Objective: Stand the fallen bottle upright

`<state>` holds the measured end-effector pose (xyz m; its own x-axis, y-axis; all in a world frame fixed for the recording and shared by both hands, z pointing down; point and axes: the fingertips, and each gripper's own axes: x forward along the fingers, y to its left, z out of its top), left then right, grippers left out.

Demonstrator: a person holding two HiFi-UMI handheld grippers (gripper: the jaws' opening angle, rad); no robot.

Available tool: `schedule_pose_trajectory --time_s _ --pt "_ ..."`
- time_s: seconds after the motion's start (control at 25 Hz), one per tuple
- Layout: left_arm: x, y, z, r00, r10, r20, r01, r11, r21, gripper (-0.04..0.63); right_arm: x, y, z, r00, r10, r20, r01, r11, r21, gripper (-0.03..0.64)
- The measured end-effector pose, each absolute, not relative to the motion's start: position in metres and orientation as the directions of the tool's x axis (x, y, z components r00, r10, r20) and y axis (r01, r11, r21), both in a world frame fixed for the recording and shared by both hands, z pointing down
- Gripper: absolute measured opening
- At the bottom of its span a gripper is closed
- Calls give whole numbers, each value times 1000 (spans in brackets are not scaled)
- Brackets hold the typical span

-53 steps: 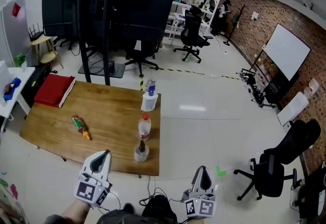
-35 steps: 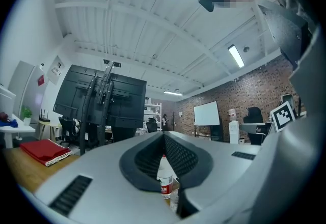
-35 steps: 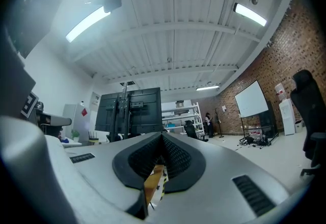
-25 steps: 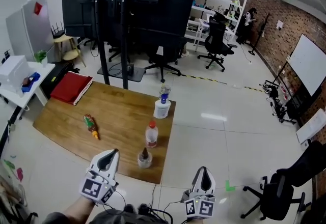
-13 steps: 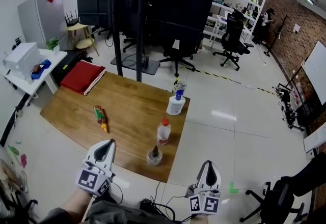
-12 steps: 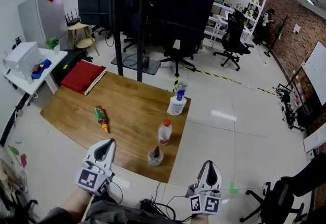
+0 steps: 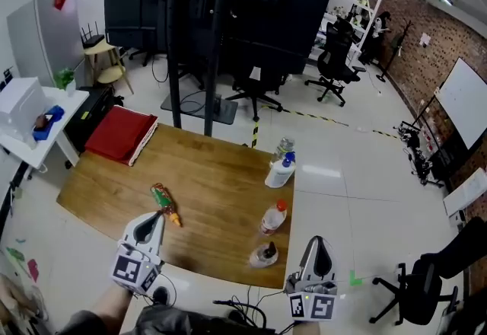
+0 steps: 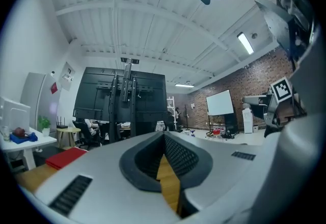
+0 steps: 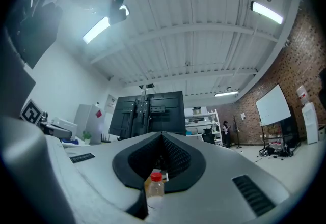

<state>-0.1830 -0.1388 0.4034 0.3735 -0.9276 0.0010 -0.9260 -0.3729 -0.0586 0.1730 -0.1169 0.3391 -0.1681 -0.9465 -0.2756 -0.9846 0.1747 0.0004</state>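
Note:
The fallen bottle (image 7: 164, 203), green and orange, lies on its side on the wooden table (image 7: 213, 181). My left gripper (image 7: 155, 218) hovers at the table's near edge, just short of the bottle's orange end, jaws shut with nothing in them. In the left gripper view, the left gripper (image 8: 164, 136) shows only a strip of the table top through the slot between its jaws; the fallen bottle is hidden. My right gripper (image 7: 316, 243) is off the table's near right corner, shut and empty. The right gripper (image 9: 162, 139) points at an upright red-capped bottle (image 9: 154, 189).
Along the table's right side stand a red-capped bottle (image 7: 272, 217), a small dark-topped jar (image 7: 264, 253), a white blue-capped bottle (image 7: 280, 171) and a clear bottle (image 7: 284, 147). A red folder (image 7: 118, 134) lies at the far left corner. Office chairs and a dark screen stand are behind.
Both grippers have come closer to the table; the left one now reaches its near edge beside the fallen bottle. The bottles have kept their places on the table.

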Motion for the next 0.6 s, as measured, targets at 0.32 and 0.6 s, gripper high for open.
schedule_pose_trajectory --time_s 0.32,0.6 --pt "-300 -162 422 495 -869 -11 -869 -495 -14 34 20 -119 325 -113 -944 -309 -994 106 38 12" --pt "-390 -157 426 590 -807 -10 -807 -590 -3 35 -114 -108 338 -67 -962 -264 -997 71 -7 11"
